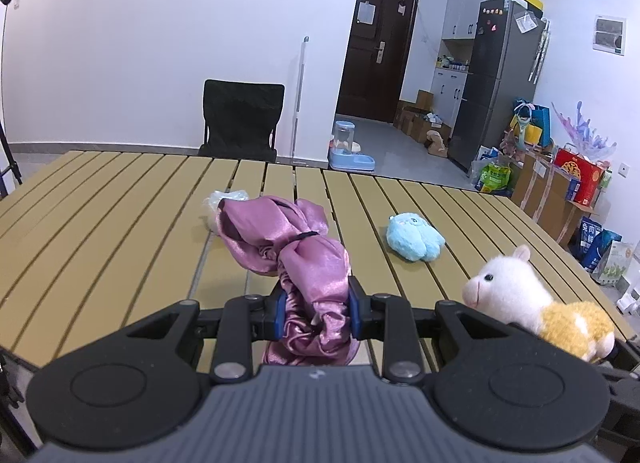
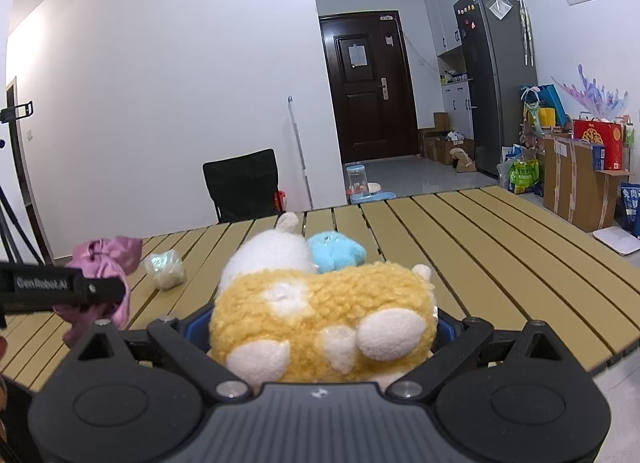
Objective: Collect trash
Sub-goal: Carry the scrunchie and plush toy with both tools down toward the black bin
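Item 1, left hand-held gripper (image 1: pixel 316 309): blue pads clenched on a bunched pink satin cloth (image 1: pixel 296 247) tied with a dark band; the cloth stands up between the pads and hangs below them, over the near edge of the bench (image 1: pixel 100 199), a tan slatted tabletop. In the right wrist view this same gripper enters from the left edge as a black bar with white lettering, the pink cloth (image 2: pixel 106 259) draped around its tip. Item 2, crumpled clear plastic bag (image 1: pixel 224 207): lies on the bench slats just behind the cloth, toward the far edge, left of centre; in the right wrist view the bag (image 2: pixel 166 269) sits apart from the cloth, to its right. Item 3, light blue plush toy (image 1: pixel 414 241): rests on the bench right of centre, well apart from the cloth. Item 4, white and yellow plush animal (image 1: pixel 532 301): held above the near right part of the bench, head turned toward the left gripper. Item 5, right hand-held gripper (image 2: pixel 320 327): grasping the plush animal (image 2: pixel 320 315) around its yellow body, blue pads only just visible at either flank; the blue plush (image 2: pixel 336 253) shows behind the animal's white head. Background, beyond the far edge: black folding chair (image 1: pixel 242 119), dark door (image 1: pixel 376 47), grey refrigerator (image 1: pixel 490 75).
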Demonstrator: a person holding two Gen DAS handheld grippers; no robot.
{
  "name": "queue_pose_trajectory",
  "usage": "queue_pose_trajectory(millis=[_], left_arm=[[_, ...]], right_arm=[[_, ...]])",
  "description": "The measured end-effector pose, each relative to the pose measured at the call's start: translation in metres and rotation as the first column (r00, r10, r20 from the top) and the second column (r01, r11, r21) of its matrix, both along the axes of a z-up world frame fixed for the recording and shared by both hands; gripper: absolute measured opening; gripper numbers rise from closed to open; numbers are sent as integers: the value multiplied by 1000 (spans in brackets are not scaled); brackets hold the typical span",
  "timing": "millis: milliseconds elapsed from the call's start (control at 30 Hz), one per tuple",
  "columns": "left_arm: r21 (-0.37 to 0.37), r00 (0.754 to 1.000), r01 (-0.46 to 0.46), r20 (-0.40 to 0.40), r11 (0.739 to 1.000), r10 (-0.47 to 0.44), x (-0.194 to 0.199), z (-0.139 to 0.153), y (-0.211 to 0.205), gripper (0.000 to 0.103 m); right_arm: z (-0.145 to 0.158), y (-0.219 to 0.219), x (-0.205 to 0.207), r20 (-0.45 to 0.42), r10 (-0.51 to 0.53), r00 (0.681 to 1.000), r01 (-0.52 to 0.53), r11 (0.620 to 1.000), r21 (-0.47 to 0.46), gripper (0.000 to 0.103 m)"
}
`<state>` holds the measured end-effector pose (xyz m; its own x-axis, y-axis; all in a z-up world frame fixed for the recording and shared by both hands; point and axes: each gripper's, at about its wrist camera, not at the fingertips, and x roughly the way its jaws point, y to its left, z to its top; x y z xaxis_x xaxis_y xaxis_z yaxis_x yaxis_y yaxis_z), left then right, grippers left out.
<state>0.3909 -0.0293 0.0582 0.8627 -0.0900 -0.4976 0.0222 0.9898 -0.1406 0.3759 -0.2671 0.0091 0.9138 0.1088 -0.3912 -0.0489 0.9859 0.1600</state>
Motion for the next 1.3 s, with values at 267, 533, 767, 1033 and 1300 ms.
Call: queue_pose_trajectory(millis=[267,533,767,1033,1300], left_arm=[[18,1000,8,15,1000,-8,-49,12,6,29],[38,1000,12,16,999,-13,-95,16,9,29],[60,1000,18,11,998,-18,-132,12,13,29],[71,999,29,-32,997,-27,-161,-10,21,29],[80,995,28,-98,996,-20,-178,-41,32,29]], right_arm=[[-2,9,-51,-22,6,1000,-6,1000,-20,98],[4,14,-102,-24,14,1000,-15,999,-39,98],[3,15,-135,-36,26,999,-29,998,-62,98],[-9,21,-165,-72,40,997,-45,996,-81,98],[-30,24,-181,-128,45,991,-57,994,-93,98]])
